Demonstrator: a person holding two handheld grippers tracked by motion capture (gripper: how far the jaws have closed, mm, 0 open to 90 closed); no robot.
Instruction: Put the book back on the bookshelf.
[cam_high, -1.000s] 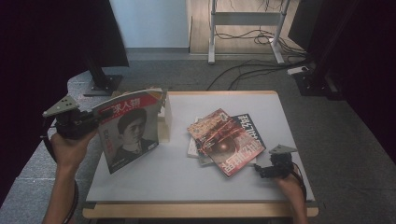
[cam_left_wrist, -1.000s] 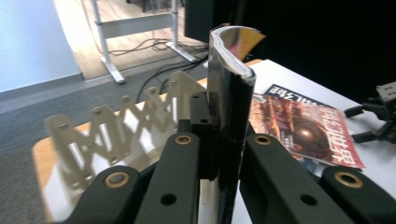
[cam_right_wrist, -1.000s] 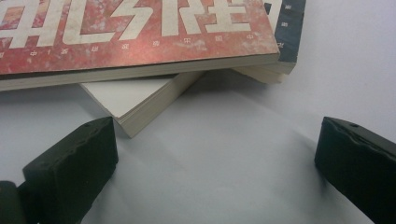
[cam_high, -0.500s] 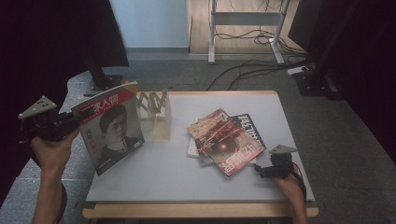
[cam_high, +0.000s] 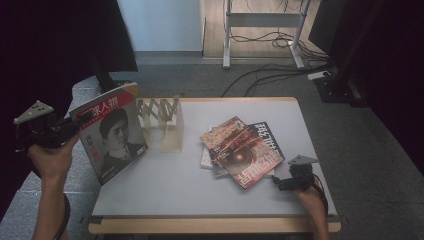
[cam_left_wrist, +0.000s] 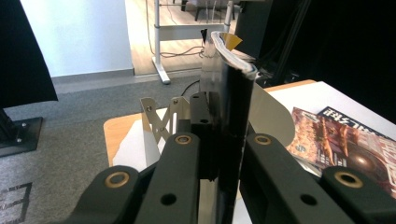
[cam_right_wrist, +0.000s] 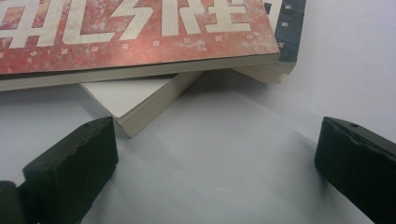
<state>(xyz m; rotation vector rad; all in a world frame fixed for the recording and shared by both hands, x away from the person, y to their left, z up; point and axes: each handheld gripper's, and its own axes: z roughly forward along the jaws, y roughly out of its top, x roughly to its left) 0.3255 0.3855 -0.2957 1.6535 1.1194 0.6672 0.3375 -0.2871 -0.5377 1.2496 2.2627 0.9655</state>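
**Holding a magazine upright at the surface's left edge**

Inspecting the high view, we find the left gripper (cam_high: 75, 127) out past the left edge of the surface (cam_high: 165, 190), its fingers clamped on the spine edge of a portrait magazine (cam_high: 117, 135). The magazine stands roughly upright, cover facing the person, tilted slightly, its lower corner at or just above the left border of the surface; we cannot tell whether it touches. In the left gripper view the fingers (cam_left_wrist: 187, 163) press on both sides of the magazine's dark edge (cam_left_wrist: 229, 107), with pages curling away at the top.

Just beside the magazine stands the folding rack (cam_high: 162, 122), a pale metal holder with a lattice back. We see no magazine in its slots; the held magazine is outside it, to its left.

Toward the right of the surface lies a loose stack of magazines (cam_high: 240, 150), the red-covered one on top, fanned over the others.

The right gripper (cam_high: 287, 184) rests low on the surface near the stack's lower right corner. In the right gripper view its fingers (cam_right_wrist: 70, 158) stand wide apart with nothing between them, the stack's edges (cam_right_wrist: 140, 70) just ahead.
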